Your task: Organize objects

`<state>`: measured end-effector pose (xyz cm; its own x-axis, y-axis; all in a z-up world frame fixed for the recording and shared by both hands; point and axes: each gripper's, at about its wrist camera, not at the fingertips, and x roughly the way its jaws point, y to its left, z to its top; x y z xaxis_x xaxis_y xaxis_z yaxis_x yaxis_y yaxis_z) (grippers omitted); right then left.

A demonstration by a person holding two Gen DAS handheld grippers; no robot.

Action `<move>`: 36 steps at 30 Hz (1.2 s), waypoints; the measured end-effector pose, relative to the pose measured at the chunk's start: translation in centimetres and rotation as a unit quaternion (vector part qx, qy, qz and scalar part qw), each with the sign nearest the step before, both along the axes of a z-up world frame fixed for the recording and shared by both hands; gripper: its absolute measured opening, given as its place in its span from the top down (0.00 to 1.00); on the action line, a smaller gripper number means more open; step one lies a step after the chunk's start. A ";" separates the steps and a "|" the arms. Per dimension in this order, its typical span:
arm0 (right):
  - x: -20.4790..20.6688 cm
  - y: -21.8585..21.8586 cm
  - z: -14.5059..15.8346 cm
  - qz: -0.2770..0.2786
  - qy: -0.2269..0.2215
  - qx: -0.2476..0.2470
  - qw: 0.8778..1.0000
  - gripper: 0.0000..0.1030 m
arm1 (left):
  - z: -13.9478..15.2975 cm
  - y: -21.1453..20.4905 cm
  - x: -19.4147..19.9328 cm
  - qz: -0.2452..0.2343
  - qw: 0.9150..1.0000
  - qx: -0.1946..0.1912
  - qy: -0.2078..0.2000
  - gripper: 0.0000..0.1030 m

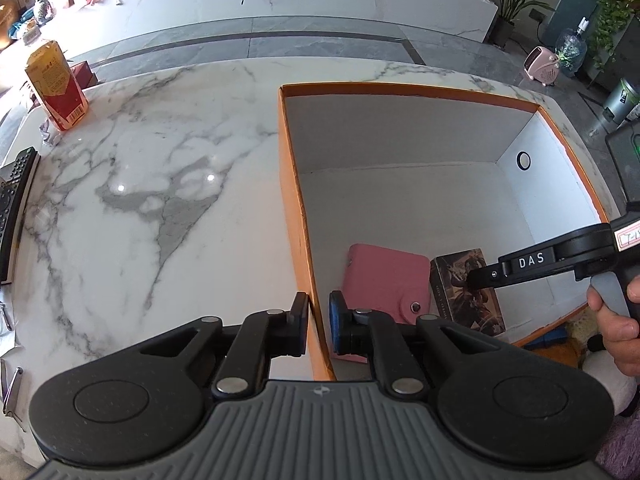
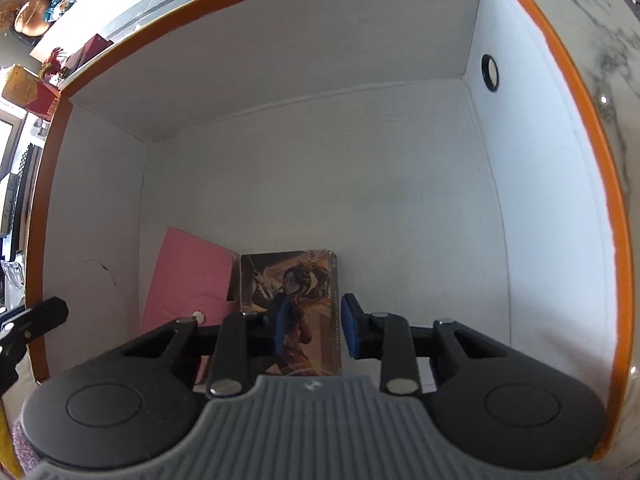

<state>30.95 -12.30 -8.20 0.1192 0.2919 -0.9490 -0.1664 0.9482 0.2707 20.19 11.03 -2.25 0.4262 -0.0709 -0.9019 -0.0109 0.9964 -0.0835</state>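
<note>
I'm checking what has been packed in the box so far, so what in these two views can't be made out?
- Pink wallet: near end hidden by the left gripper in the left view.
- Illustrated card box: lower part behind the right gripper in the right view; whether its pads touch it is unclear.
- Remote control: cut off by the left view's edge.
- Carton: print too small to read.

The left wrist view looks steeply down from the near left wall of the orange box (image 1: 292,184), taking in the marble worktop (image 1: 140,184) and the room beyond. The right wrist view hangs close inside the box, facing its white floor. Both share the pink wallet (image 1: 384,276) and illustrated card box (image 2: 292,300).
</note>
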 end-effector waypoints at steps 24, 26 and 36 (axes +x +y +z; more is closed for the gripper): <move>0.1 6.8 1.7 0.124 -0.056 -0.042 0.990 0.70 | 0.0 0.4 0.0 -0.010 1.000 -0.010 -0.002 0.87; 0.2 7.8 2.2 0.133 -0.071 -0.040 0.988 0.70 | 0.1 0.8 0.1 -0.007 1.000 -0.018 -0.003 0.87; 3.0 12.0 0.7 0.112 -0.065 0.004 0.992 0.82 | 0.0 0.6 0.9 -0.015 1.000 -0.012 -0.009 0.87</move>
<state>33.98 -0.29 -7.47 0.1712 0.3317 -0.9277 -0.4054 0.8819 0.2405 21.09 11.64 -2.21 0.4400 -0.1059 -0.8917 0.0216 0.9940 -0.1073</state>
